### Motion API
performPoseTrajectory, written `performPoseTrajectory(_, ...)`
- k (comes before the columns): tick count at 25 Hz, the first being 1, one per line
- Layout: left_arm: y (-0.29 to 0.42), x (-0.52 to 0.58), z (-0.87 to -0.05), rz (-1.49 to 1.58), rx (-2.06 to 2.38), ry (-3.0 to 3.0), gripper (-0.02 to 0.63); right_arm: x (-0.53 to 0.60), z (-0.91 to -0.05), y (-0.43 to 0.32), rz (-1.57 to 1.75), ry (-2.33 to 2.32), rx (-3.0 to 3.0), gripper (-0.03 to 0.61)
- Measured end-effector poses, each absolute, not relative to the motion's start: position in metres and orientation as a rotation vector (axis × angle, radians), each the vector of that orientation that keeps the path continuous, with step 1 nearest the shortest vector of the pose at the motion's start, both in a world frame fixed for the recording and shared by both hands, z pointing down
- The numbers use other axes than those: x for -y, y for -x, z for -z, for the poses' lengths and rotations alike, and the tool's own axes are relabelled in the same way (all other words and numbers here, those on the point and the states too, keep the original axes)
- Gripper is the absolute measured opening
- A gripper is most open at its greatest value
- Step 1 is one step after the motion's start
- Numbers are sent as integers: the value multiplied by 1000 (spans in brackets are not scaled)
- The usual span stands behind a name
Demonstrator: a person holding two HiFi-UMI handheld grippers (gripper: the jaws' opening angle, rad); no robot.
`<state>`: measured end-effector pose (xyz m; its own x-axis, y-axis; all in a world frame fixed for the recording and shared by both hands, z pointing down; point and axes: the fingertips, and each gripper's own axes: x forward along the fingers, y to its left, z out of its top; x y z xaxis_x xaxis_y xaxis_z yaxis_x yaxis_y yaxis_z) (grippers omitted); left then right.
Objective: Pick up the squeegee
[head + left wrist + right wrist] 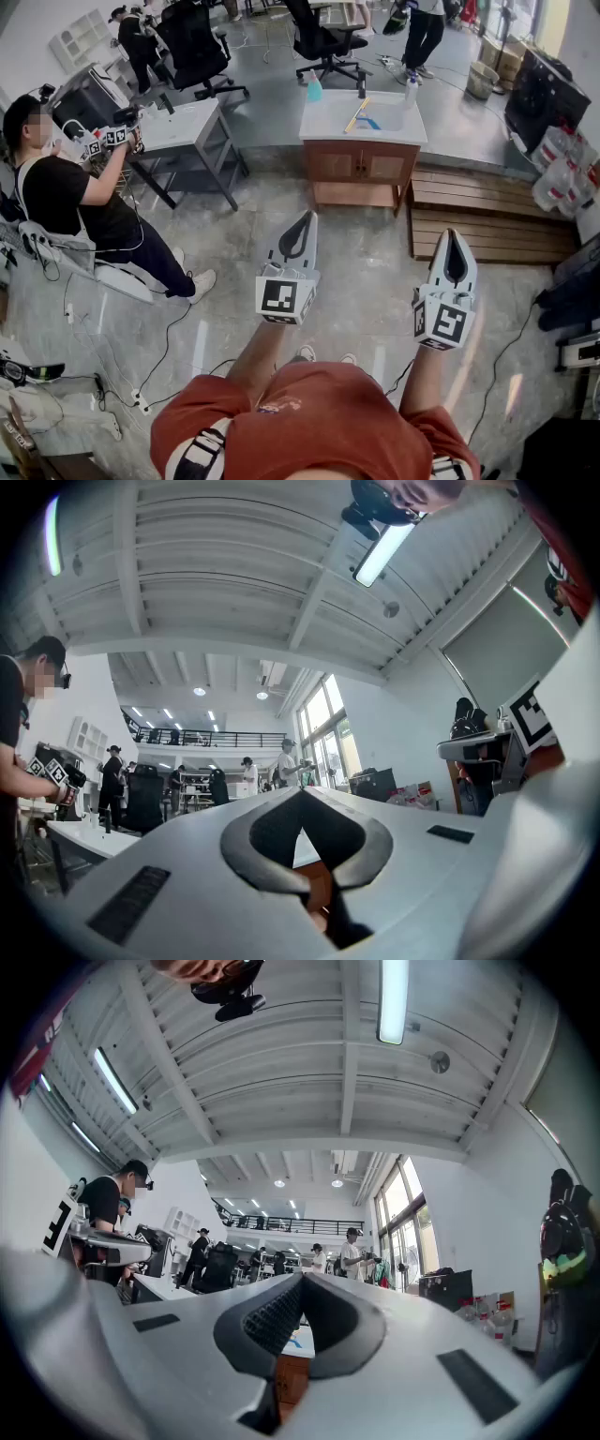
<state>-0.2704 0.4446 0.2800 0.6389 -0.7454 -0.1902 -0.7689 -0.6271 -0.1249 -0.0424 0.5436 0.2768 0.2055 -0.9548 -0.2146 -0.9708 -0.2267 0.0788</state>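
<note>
The squeegee (357, 114) looks like a thin yellow-handled tool with a blue part. It lies on the white top of a wooden cabinet (328, 127) at the far middle of the head view. Both grippers are held up well short of that cabinet and point toward it. My left gripper (307, 217) is shut with nothing in it, its tips meeting in the left gripper view (302, 794). My right gripper (454, 234) is shut and empty too (302, 1279). Through its jaw window I see a strip of the cabinet's white top (298, 1340).
A blue spray bottle (314, 87), a dark bottle (361, 84) and a white bottle (410, 91) also stand on the cabinet. A seated person (66, 202) holds grippers at the left beside a grey desk (183, 127). Wooden pallets (487, 216) lie to the right. Cables run over the floor.
</note>
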Motion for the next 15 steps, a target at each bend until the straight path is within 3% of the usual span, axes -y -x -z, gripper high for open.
performPoseTrajectory(15, 227, -457, -280, -171, -1269, 2642, 18, -553, -286, -8, -260, 2330, -1886, 8)
